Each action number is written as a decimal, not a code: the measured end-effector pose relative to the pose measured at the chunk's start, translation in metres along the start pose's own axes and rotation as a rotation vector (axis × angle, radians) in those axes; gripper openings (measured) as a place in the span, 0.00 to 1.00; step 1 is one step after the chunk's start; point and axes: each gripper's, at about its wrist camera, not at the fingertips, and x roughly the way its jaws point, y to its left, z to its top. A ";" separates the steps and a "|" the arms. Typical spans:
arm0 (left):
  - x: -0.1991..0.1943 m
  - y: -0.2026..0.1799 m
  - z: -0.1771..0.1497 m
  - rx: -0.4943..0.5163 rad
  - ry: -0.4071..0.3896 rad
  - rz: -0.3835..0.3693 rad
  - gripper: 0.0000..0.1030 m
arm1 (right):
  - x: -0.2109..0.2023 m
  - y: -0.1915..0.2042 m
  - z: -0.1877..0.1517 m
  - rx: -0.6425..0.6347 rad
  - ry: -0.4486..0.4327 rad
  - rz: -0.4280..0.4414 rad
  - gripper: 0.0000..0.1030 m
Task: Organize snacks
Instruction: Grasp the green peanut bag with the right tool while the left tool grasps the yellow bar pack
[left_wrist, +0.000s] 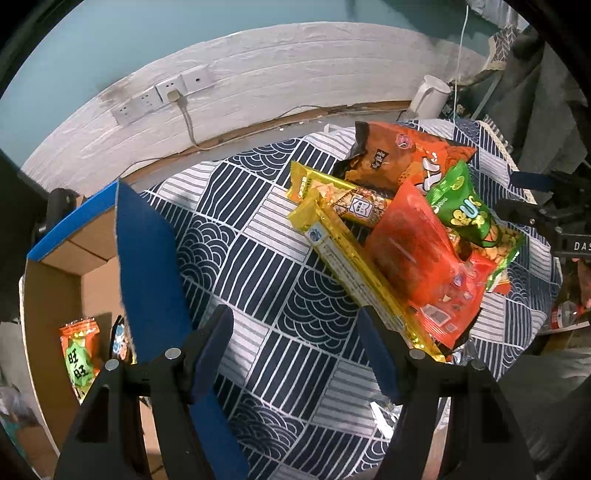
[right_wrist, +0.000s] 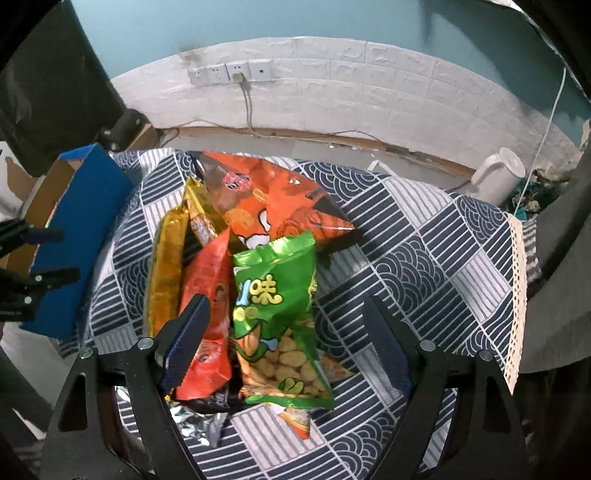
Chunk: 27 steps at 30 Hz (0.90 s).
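A heap of snack bags lies on the patterned tablecloth (left_wrist: 280, 266): a green peanut bag (right_wrist: 280, 306), a red bag (left_wrist: 421, 254), long yellow packs (left_wrist: 354, 266) and a big orange bag (right_wrist: 273, 199) at the back. My left gripper (left_wrist: 295, 354) is open and empty over the cloth, left of the heap. My right gripper (right_wrist: 284, 347) is open, its fingers on either side of the green bag's lower half. A cardboard box with blue flaps (left_wrist: 147, 258) stands at the left and holds an orange snack pack (left_wrist: 79, 354).
A white kettle (right_wrist: 498, 177) stands at the back right by the wall. Wall sockets with a plugged cable (right_wrist: 236, 74) sit on the white brick wall. The cloth's lace edge (right_wrist: 517, 295) hangs at the table's right side. A silver foil pack (right_wrist: 199, 421) lies under the heap.
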 end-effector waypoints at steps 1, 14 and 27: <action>0.002 -0.001 0.001 0.003 0.001 0.006 0.69 | 0.003 -0.002 -0.001 0.001 0.009 0.003 0.82; 0.040 -0.016 0.002 0.027 0.077 0.006 0.69 | 0.037 0.011 -0.005 -0.068 0.099 0.013 0.82; 0.054 -0.038 0.007 0.019 0.102 -0.056 0.69 | 0.050 0.005 -0.014 -0.060 0.146 0.047 0.45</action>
